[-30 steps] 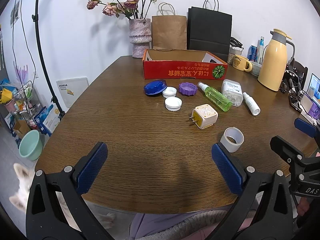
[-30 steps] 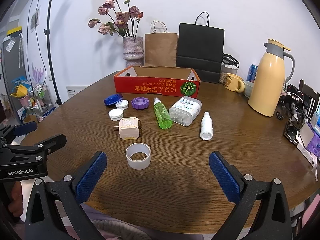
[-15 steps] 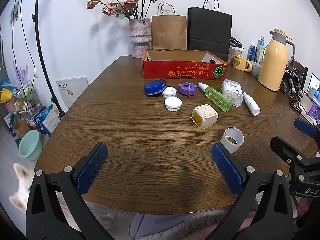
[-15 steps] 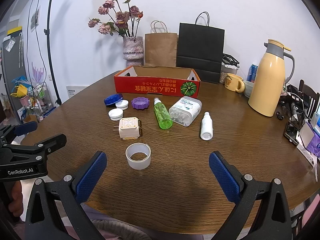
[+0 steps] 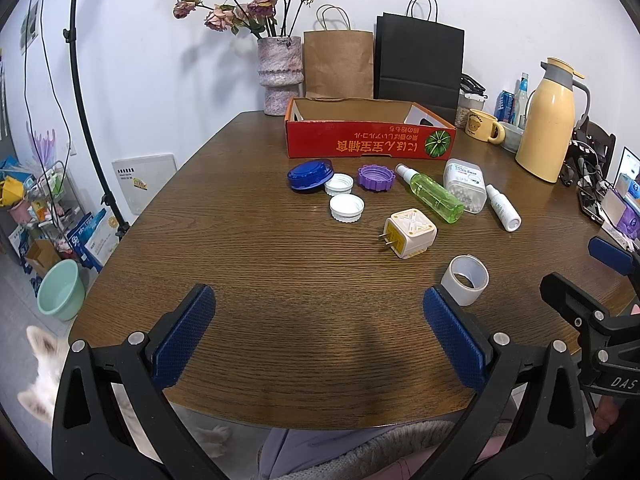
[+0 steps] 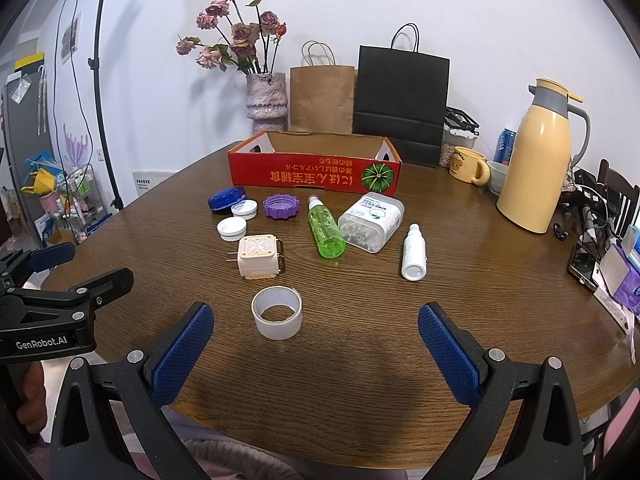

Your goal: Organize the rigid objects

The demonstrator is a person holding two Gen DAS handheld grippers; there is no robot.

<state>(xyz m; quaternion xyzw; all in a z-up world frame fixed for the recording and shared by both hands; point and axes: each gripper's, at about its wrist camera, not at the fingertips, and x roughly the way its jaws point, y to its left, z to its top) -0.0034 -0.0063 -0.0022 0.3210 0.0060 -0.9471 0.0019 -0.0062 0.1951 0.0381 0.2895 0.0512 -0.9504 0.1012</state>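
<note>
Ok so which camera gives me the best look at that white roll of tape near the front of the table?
The right wrist view: the white tape roll sits near the centre, just ahead of the open right gripper, with its whole rim and hollow core visible. In the left wrist view the tape roll appears off to the right, its lower edge cut off by a blue finger pad.

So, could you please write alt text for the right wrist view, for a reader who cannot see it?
The open right gripper hovers over a brown wooden table, empty, with a white tape roll just ahead. Beyond lie a plug adapter, caps, bottles and a red cardboard box.
</note>
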